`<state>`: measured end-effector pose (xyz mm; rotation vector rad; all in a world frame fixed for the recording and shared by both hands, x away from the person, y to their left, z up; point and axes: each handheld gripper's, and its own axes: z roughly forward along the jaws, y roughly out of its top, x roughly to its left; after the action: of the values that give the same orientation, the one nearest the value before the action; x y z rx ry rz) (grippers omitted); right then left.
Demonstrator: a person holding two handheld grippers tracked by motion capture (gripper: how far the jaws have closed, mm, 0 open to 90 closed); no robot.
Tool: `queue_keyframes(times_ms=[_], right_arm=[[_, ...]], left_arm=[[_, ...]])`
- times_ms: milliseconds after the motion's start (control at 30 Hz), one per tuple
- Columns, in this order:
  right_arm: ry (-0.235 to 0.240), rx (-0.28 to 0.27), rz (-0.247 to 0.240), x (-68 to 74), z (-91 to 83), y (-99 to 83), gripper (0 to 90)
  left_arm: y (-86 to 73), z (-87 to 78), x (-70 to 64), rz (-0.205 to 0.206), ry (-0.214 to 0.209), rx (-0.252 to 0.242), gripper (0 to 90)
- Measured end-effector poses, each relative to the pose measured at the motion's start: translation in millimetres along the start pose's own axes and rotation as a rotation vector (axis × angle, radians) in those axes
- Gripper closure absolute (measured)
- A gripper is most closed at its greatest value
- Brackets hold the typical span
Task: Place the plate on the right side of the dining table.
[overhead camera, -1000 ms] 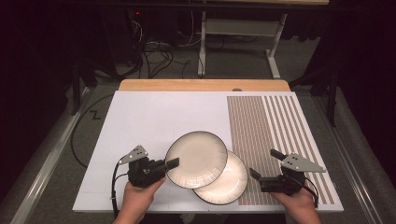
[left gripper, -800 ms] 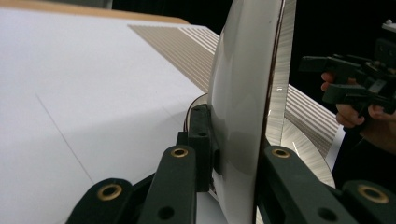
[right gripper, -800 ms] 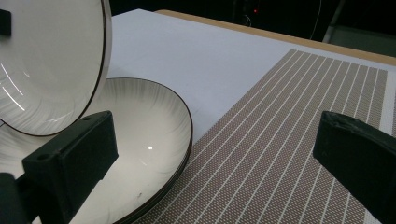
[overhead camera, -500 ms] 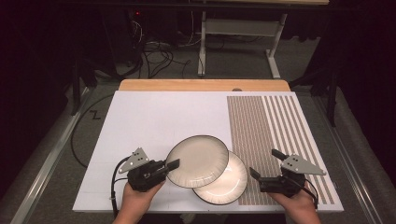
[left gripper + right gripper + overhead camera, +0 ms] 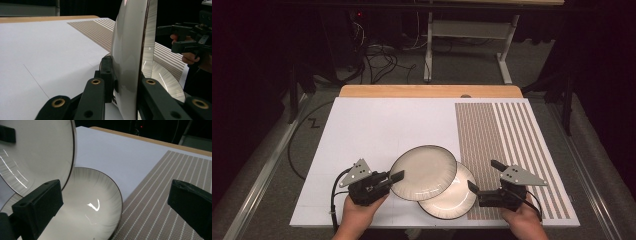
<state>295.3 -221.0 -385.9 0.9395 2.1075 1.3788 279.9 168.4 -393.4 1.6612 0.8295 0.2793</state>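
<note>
Near the front edge of the white tabletop (image 5: pixel 377 130), left gripper (image 5: pixel 393 178) is clamped on the upper cream dark-rimmed ceramic plate (image 5: pixel 423 172), lifted & overlapping the lower cream plate (image 5: pixel 455 197). Right gripper (image 5: pixel 471 187) gapes empty beside it. Prob midway, neither plate placed yet.

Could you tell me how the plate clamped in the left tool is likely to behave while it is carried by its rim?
The upper plate looks glazed and glossy, so it may slip between the left tool's jaws. It is gripped at one edge only, so it could sag or pivot. It looks like stiff ceramic, and probably would chip if it knocked the lower plate.
</note>
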Motion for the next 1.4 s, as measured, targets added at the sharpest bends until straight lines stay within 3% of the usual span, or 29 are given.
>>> queue_keyframes(times_ms=[533,833,900,1100,1267,1400], right_arm=[[0.079,0.019,0.006,12.6,19.5,22.4,1.1],[0.183,0.038,0.027,21.3,38.7,29.4,2.4],[0.191,0.044,0.028,23.1,42.5,29.4,7.0],[0.205,0.057,0.031,27.8,49.0,23.3,32.1],[0.237,0.053,0.096,24.3,51.4,15.8,54.0],[0.252,0.054,0.127,23.7,51.9,14.8,65.1]], left_arm=[[-0.6,-0.6,-1.3,0.004,0.006,-0.005,79.8],[-0.8,-0.6,-0.7,0.002,0.005,-0.005,79.8],[-0.8,-0.6,-0.5,0.002,0.005,-0.005,79.8],[-0.8,-0.5,0.0,0.002,0.004,-0.004,79.7],[-0.5,-0.5,-0.3,0.006,0.003,-0.004,79.7],[-0.5,-0.3,-0.1,0.005,0.003,-0.002,79.6]])
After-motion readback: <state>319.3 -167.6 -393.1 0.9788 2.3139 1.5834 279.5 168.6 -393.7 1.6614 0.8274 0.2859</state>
